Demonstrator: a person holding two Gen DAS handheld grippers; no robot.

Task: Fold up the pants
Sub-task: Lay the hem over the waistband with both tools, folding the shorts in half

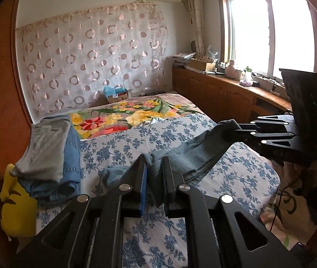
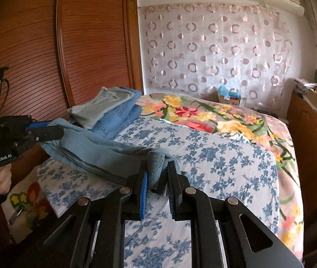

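A pair of light blue denim pants point(image 1: 194, 154) hangs stretched between my two grippers above the blue-flowered sheet point(image 1: 118, 143). My left gripper point(image 1: 155, 163) is shut on one end of the pants. My right gripper point(image 2: 156, 165) is shut on the other end, a bunched fold point(image 2: 156, 167). In the left wrist view the right gripper point(image 1: 236, 129) shows at the right, clamped on the cloth. In the right wrist view the left gripper point(image 2: 53, 129) shows at the left, clamped on the pants point(image 2: 95, 151).
A stack of folded clothes point(image 1: 51, 154), grey on top of blue denim, lies at the bed's left side, also in the right wrist view point(image 2: 111, 111). A yellow pillow point(image 1: 17, 205) lies beside it. A floral blanket point(image 1: 122, 116) covers the far bed. Wooden cabinets point(image 1: 221, 93) line the window side.
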